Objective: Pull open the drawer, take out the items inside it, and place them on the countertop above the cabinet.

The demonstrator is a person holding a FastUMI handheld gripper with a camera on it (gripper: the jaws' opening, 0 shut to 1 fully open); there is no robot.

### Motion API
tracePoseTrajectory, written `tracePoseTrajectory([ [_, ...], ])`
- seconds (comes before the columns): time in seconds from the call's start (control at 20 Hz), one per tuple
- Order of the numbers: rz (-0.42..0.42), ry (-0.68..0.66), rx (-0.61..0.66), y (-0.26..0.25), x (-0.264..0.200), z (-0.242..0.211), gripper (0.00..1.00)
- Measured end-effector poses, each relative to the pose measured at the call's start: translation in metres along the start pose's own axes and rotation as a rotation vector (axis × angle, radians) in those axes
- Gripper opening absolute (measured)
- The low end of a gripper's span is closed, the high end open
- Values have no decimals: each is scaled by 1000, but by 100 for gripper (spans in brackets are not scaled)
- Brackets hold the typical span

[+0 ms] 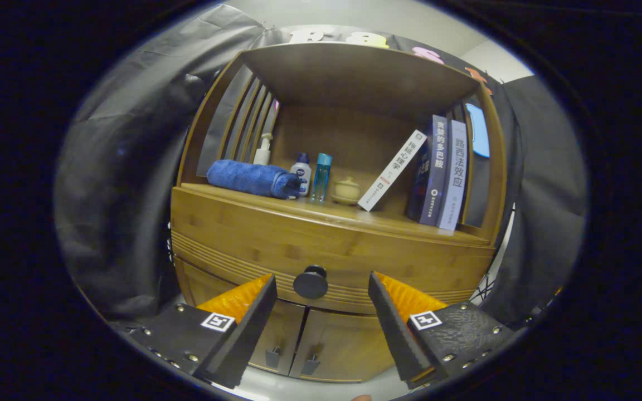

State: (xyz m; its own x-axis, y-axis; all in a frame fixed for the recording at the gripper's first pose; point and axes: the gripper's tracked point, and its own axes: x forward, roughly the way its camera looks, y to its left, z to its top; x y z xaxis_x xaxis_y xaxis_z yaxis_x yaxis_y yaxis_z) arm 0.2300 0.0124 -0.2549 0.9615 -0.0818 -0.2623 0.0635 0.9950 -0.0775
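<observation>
Tongs (pixel 322 284) spread wide, drawer knob (pixel 310 282) between fingers, untouched

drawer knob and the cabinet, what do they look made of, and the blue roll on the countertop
Drawer knob, between the open fingers: dark, smooth, slight sheen; plastic or painted wood, unclear.
Cabinet: light-brown wood, perhaps bamboo, with visible grain and a satin finish.
Blue roll: soft, fuzzy cloth, likely a towel.
</observation>
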Motion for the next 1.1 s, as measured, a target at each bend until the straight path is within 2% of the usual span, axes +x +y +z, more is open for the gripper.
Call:
tracePoseTrajectory([
  [0.05, 10, 8, -2, 5, 7, -1, 99],
  [0.25, 8, 55, -19, 11, 32, -14, 70],
  [0.3, 4, 62, -22, 11, 35, -15, 71],
  [0.5, -14, 83, 0, 10, 50, -16, 45],
  [0.6, -16, 101, 43, 13, 50, -16, 46],
  [0.7, -24, 93, 64, 13, 53, -20, 40],
  [0.85, -26, 96, 78, 10, 56, -22, 40],
  [0.9, -37, 112, 97, 9, 57, -20, 32],
  [1.05, -51, 115, 81, 10, 57, -20, 32],
  [1.1, -47, 116, 88, 11, 54, -21, 26],
])
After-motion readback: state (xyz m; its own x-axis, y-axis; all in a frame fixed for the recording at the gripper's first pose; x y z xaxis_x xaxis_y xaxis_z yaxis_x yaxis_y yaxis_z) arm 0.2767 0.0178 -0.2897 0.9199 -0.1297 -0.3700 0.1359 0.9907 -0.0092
